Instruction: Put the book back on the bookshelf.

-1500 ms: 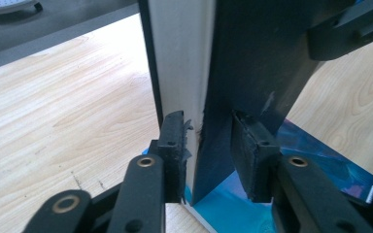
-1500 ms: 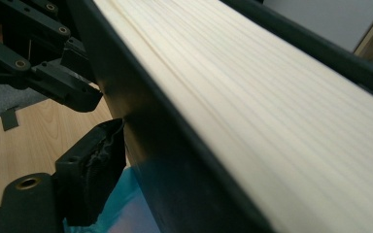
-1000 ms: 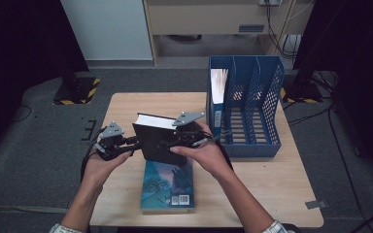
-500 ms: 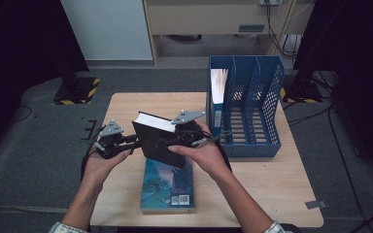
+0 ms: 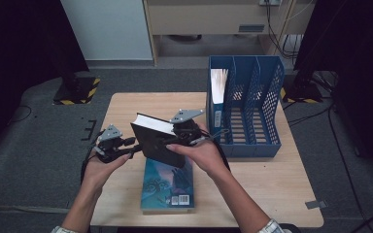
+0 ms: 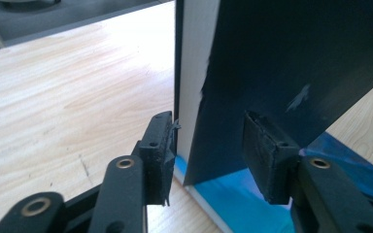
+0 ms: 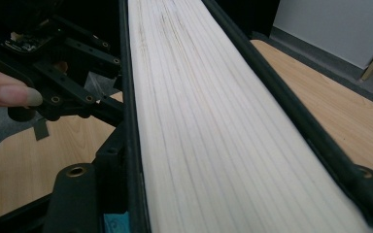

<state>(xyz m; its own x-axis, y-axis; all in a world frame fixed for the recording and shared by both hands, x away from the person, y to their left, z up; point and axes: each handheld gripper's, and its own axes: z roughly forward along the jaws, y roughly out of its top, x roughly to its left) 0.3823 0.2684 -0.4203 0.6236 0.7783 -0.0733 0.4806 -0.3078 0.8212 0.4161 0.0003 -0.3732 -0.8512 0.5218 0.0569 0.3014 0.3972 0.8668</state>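
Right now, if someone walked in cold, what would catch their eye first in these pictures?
First, the black book held tilted in the air above the middle of the wooden table, with the right hand-held gripper closed on its covers and the left hand-held gripper at its lower corner. Under it a blue book lies flat, and a blue file rack stands at the right.

A table (image 5: 272, 194) stands in the middle, and toward its right far corner sits a file rack (image 5: 252, 141) with a binder (image 5: 217, 92) standing in its leftmost slot. Left of the rack a book (image 5: 158, 141) is held tilted above the tabletop — the left gripper (image 5: 126, 145) at its left edge, the right gripper (image 5: 184, 136) at its right. Beneath it, toward the near edge, a second book (image 5: 167, 191) lies flat on the table.
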